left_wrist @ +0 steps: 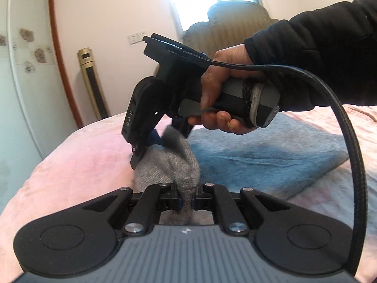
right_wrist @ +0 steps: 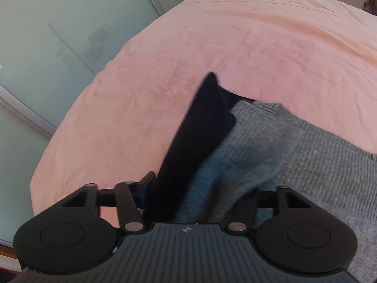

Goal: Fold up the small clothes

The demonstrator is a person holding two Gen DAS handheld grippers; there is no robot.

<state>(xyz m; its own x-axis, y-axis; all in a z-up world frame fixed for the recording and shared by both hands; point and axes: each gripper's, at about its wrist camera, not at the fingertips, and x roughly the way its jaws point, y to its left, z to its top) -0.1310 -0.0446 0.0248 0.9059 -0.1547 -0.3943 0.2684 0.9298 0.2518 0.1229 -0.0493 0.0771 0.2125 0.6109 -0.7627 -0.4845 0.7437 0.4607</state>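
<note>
A pink blanket [right_wrist: 212,35] covers a bed. In the left wrist view, the left gripper [left_wrist: 186,197] has its jaws pressed together on a bunched fold of a grey sock [left_wrist: 169,165], which rises off the blanket between the two tools. Just beyond it, a hand [left_wrist: 226,89] in a dark sleeve holds the right gripper [left_wrist: 150,146], angled down onto the sock's far end. In the right wrist view, the sock's grey, blue and dark parts pass between that tool's jaws, which stand partly apart; whether the pads press on the cloth cannot be told. A folded blue towel [left_wrist: 259,160] lies beside the sock.
</note>
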